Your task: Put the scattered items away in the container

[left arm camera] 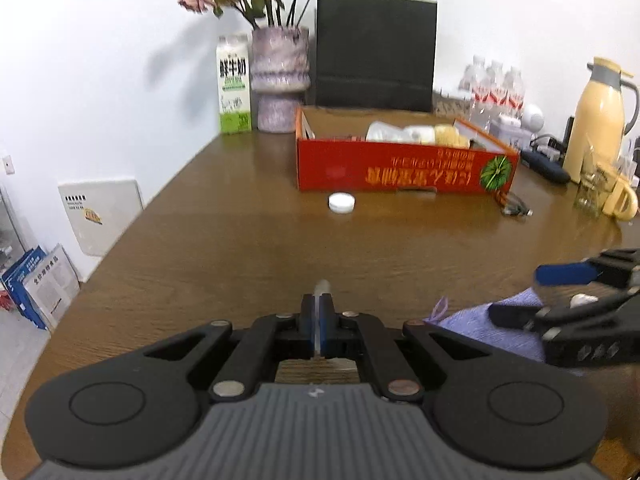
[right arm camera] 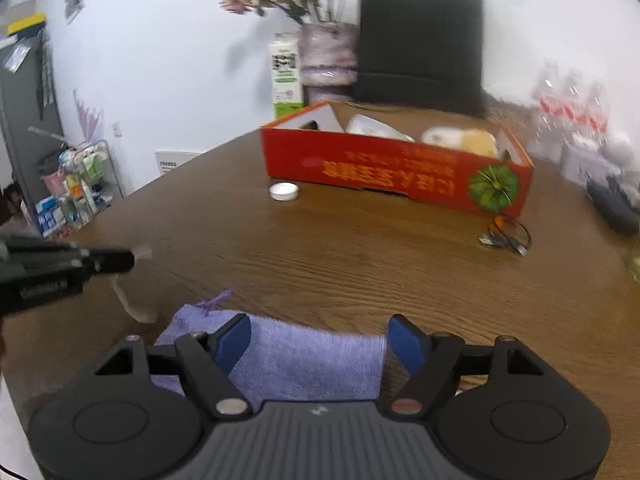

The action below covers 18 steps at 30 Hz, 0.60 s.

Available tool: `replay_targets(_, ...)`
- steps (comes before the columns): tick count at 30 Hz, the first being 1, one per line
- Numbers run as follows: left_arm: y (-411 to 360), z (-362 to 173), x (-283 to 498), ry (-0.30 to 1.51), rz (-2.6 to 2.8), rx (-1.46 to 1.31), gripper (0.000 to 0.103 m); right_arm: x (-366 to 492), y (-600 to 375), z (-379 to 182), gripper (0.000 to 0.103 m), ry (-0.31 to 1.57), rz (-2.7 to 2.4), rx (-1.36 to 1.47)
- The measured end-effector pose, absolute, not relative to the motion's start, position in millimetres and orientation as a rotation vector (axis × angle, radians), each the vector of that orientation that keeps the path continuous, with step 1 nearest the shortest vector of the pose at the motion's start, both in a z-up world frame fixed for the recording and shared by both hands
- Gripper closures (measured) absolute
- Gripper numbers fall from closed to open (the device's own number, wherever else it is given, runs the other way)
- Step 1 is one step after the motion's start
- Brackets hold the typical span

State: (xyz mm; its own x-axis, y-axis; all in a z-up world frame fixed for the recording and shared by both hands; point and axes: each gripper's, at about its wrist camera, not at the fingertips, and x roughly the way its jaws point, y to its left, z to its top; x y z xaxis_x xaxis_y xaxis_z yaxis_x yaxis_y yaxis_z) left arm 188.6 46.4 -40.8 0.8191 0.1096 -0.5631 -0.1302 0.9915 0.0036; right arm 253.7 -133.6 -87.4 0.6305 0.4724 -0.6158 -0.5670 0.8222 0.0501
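Observation:
My left gripper (left arm camera: 319, 300) is shut on a thin pale translucent strip (left arm camera: 322, 286). In the right wrist view the strip (right arm camera: 134, 308) dangles from that gripper (right arm camera: 130, 258) down to the wooden table (right arm camera: 360, 264). My right gripper (right arm camera: 320, 326) is open, with a folded purple towel (right arm camera: 312, 360) lying on the table between its blue pads. The left wrist view shows the same gripper (left arm camera: 536, 294) over the towel (left arm camera: 472, 320). Farther back stands the red cardboard box (left arm camera: 400, 168), holding a white bag and a yellow item. A white cap (left arm camera: 341, 202) and a small cable (left arm camera: 514, 206) lie before it.
Behind the box stand a milk carton (left arm camera: 234, 84), a flower vase (left arm camera: 280, 80) and a black paper bag (left arm camera: 376, 52). Water bottles (left arm camera: 496, 88), a yellow thermos (left arm camera: 598, 120) and a glass (left arm camera: 592, 188) crowd the right. The table's curved edge runs along the left.

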Motion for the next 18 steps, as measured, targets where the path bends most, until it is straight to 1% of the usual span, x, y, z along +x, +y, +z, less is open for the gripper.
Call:
replay_targets(5, 56, -27, 175, 0.575, 0.154, -0.068, 0.100, 236, -119, -87, 0.023, 0.654, 0.642, -0.155)
replay_targets(8, 61, -22, 168, 0.559, 0.177, -0.085, 0.100, 220, -116, -89, 0.017, 0.647, 0.671, -0.141)
replay_targets(11, 63, -18, 161, 0.548, 0.189, -0.091, 0.100, 208, -111, -94, 0.017, 0.667, 0.690, -0.141)
replay_targets(18, 62, -18, 154, 0.541, 0.163, -0.101, 0.100, 188, -119, -96, 0.017, 0.641, 0.631, -0.162)
